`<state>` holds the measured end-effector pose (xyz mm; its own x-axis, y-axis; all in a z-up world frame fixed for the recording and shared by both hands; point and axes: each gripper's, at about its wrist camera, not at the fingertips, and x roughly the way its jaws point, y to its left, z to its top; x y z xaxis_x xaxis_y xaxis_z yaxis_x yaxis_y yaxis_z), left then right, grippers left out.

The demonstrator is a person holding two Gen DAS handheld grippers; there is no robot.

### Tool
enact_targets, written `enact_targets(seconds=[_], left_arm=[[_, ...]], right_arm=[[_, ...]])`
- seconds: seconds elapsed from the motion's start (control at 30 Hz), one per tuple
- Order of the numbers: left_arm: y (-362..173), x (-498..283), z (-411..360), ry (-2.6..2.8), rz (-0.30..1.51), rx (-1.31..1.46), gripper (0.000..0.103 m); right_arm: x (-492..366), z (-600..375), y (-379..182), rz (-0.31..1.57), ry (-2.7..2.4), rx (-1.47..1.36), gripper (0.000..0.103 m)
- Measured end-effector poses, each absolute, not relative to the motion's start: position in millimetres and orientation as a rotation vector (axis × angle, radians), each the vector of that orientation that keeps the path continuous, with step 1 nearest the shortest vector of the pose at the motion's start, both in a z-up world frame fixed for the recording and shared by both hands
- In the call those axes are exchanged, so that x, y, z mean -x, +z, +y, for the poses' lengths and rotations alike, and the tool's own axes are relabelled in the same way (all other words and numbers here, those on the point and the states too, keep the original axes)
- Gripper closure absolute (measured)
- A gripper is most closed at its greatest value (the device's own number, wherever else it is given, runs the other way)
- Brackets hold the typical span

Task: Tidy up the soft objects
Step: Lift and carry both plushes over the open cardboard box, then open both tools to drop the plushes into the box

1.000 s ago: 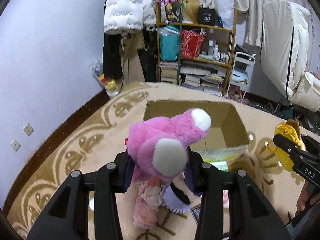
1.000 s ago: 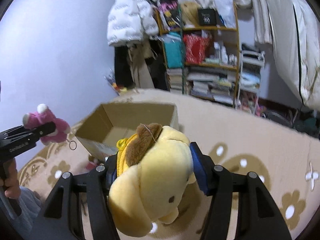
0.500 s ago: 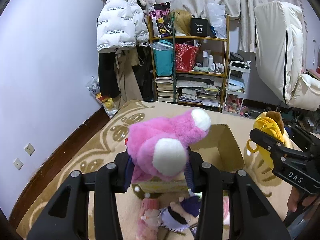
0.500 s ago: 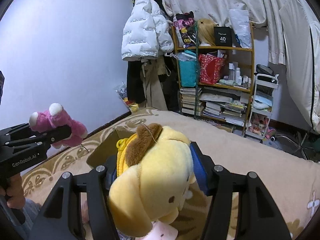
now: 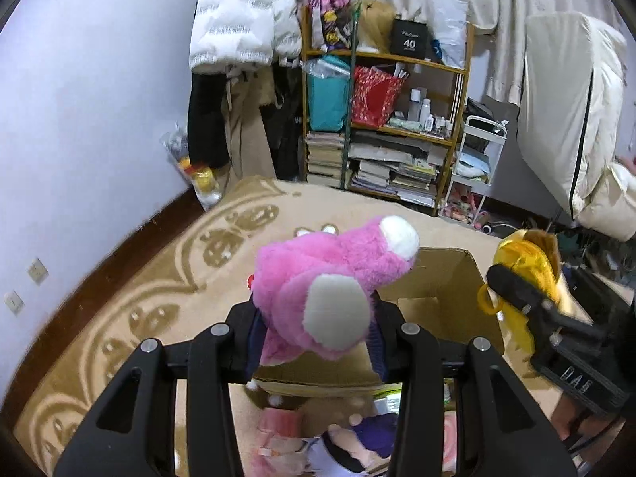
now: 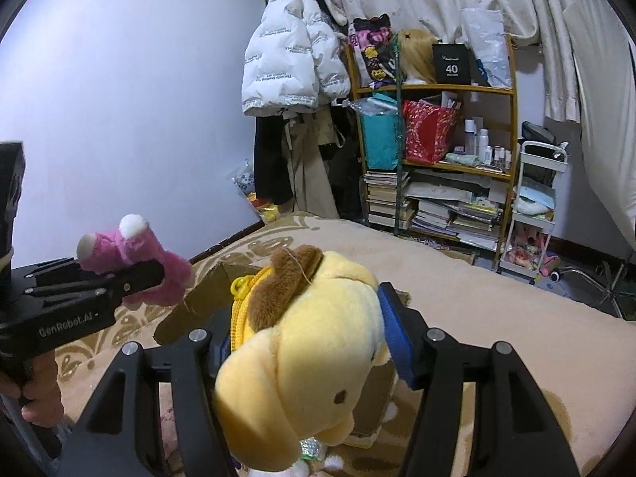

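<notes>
The pink plush toy (image 5: 334,290) is long-pile fleecy cloth with matt white pads, and the yellow plush toy (image 6: 306,357) is short, smooth velour-like cloth with a brown fuzzy cap and a glossy yellow plastic zip ring. The left gripper (image 5: 314,342) and right gripper (image 6: 306,342) are matt black plastic with bright metal screw heads and blue rubbery finger pads (image 6: 397,342). The cardboard box (image 5: 445,298) is plain matt brown board, the carpet (image 5: 159,302) is low-pile woven cloth, and the shelf unit (image 6: 453,127) looks like varnished wood.
</notes>
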<state>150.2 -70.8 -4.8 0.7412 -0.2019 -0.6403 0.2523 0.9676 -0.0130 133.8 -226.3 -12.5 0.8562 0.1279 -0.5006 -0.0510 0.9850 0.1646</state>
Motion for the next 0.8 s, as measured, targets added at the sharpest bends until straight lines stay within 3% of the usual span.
enact_targets(seconds=[0.8], left_arm=[[-61, -171, -82, -0.274, 0.850, -0.125, 0.056]], right_arm=[[-147, -220, -55, 0.632, 0.164, -0.200, 0.032]])
